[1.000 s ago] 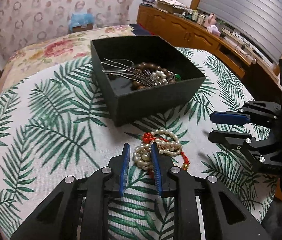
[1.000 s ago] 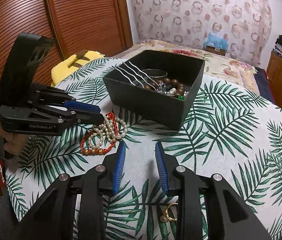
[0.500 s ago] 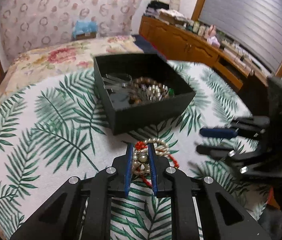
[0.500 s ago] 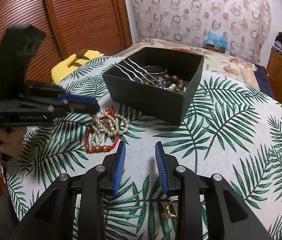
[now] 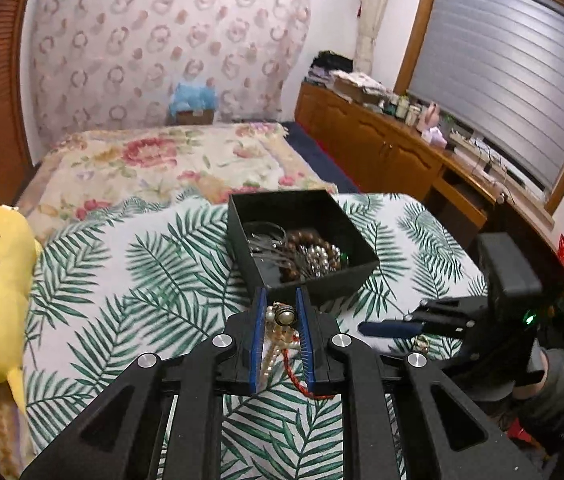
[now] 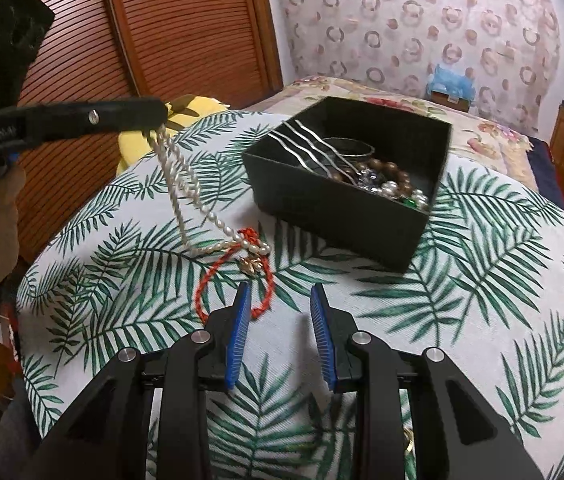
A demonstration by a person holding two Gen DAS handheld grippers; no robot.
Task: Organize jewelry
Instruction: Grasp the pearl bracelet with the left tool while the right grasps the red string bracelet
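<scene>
On your leaf-print bench, your left hand-held gripper clamps one pearl strand, its tail trailing beside one red cord; one black box holds perhaps four hairpins; your right hand-held gripper gapes empty.

- Round table, covered in palm-leaf print cloth.
- Black box on it, far of centre, holding jewelry.
- Red cord bracelet lies near the box, left of centre.
- Pearl strand: lower end rests on cloth by the cord.
</scene>
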